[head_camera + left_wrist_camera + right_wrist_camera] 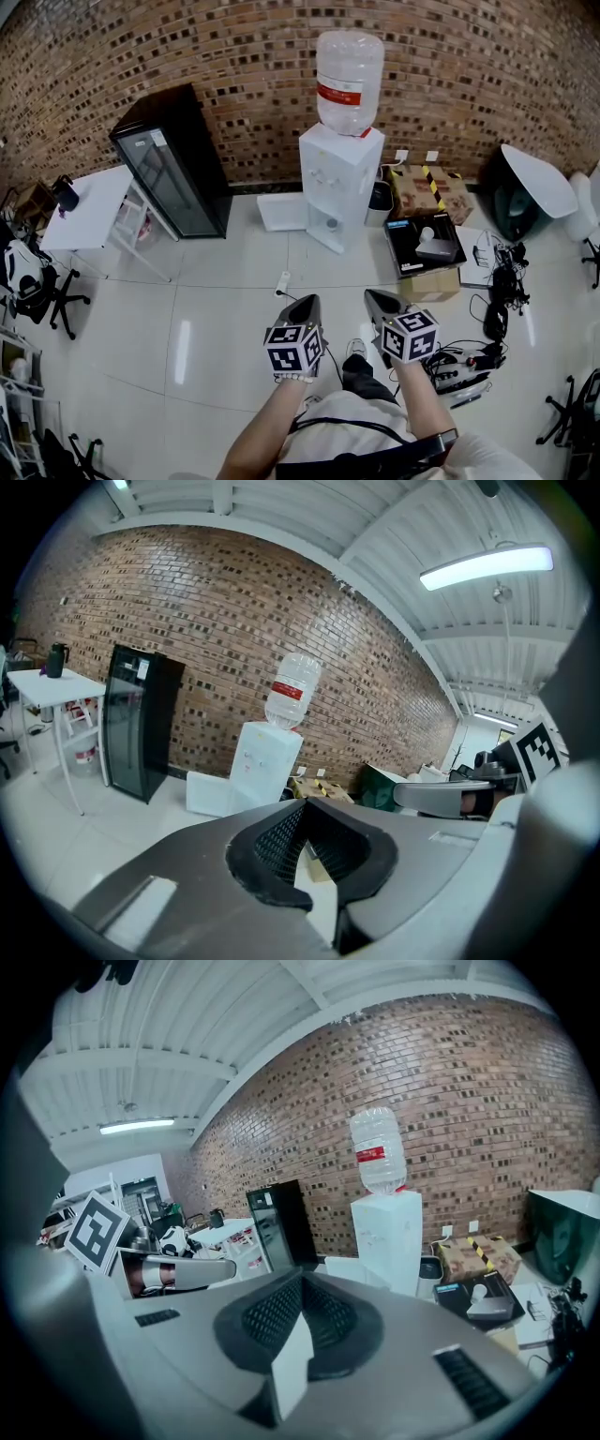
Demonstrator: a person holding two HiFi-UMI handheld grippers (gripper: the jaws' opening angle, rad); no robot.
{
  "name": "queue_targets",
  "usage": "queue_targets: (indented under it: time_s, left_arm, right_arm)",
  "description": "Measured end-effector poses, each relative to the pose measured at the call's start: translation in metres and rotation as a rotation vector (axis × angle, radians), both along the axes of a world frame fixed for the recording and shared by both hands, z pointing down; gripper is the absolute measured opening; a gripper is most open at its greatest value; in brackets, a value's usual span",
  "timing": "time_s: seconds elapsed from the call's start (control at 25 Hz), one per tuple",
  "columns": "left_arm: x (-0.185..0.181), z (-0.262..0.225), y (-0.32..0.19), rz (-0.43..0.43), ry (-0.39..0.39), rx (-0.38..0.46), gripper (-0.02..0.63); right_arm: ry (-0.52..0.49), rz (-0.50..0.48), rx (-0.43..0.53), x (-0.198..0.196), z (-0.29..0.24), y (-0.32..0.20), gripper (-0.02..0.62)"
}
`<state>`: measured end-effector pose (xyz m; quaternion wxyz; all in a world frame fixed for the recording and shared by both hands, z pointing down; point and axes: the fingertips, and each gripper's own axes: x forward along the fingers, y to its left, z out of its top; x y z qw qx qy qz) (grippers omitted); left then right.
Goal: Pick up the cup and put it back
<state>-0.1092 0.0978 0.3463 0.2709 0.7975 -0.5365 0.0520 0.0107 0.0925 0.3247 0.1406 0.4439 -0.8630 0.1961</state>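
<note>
I see no cup that I can make out for certain. A white water dispenser (pixel 337 183) with a clear bottle (pixel 349 80) stands against the brick wall ahead; a small pale round thing sits in its lower niche, too small to identify. A dark vessel (pixel 56 658) stands on the white table at the far left. My left gripper (pixel 307 302) and right gripper (pixel 377 298) are held side by side above the floor, pointing toward the dispenser. In the left gripper view the left gripper (pixel 305 803) is shut and empty, and in the right gripper view the right gripper (pixel 302 1279) is too.
A black glass-door fridge (pixel 173 159) stands left of the dispenser, with a white table (pixel 84 202) beyond it. Cardboard boxes (pixel 429 192) and a black box (pixel 424 244) lie to the right. Cables and gear (pixel 459 361) litter the floor by my right side. A power strip (pixel 282 281) lies ahead.
</note>
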Motion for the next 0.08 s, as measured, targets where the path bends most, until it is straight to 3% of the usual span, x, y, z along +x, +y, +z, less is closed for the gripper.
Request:
queue_targets:
  time_s: [0.08]
  left_arm:
    - [0.0014,0.0011,-0.0028,0.001,0.001,0.0,0.002]
  right_arm:
    - [-0.001,-0.001,-0.001,0.0008,0.0012,-0.0023,0.012]
